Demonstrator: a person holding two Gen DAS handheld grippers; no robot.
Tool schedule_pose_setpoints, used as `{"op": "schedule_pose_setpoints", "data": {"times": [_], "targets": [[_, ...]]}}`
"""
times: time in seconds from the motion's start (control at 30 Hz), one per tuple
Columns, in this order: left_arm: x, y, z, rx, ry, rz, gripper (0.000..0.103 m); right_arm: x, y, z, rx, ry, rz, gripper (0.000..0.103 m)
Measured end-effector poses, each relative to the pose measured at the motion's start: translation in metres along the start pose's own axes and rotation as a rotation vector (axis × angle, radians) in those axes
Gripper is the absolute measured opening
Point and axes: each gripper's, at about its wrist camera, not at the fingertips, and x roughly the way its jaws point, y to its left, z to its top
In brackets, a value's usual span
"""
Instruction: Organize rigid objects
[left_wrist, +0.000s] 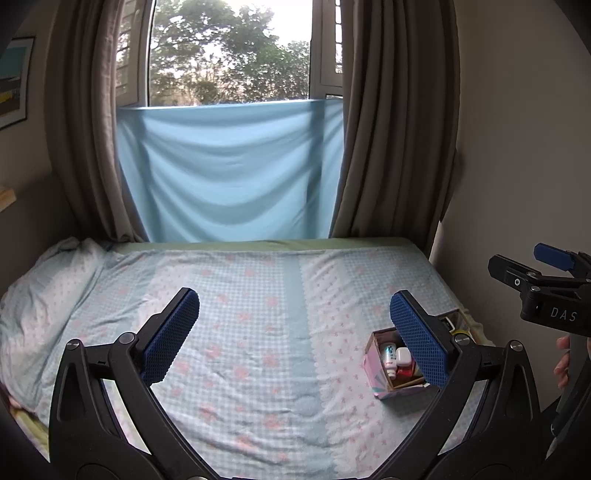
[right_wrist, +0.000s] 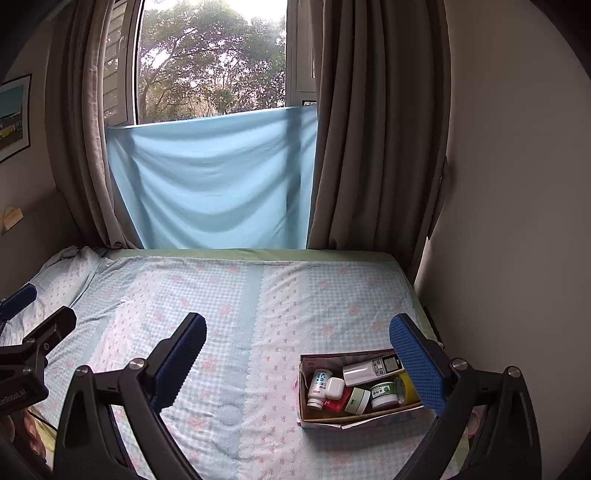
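We are holding both tongs released and empty above the bed (right_wrist: 236, 295), the left tongs (left_wrist: 295, 328) and the right tongs (right_wrist: 297, 350) each spread wide. The cardboard box (right_wrist: 354, 415) is sitting near the bed's right edge, already carrying a remote (right_wrist: 369, 369), a white bottle (right_wrist: 318, 384) and small jars (right_wrist: 384, 393). We are risking a tip: the soft mattress could let the box tilt if the tongs press its rim.

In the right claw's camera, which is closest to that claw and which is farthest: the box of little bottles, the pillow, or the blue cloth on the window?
1. Box: on the bed, just below the right claw.
2. Pillow: far left on the bed.
3. Blue cloth: hanging at the window behind the bed.
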Motion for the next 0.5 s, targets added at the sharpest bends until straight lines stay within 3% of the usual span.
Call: {"op": "schedule_pose_setpoints", "data": {"times": [0.5], "targets": [[-0.0007,-0.0043,-0.0001,-0.005,-0.006,0.025,0.103,-0.0002,0.0,-0.0014,0.003,-0.004,0.003,0.099]]}}
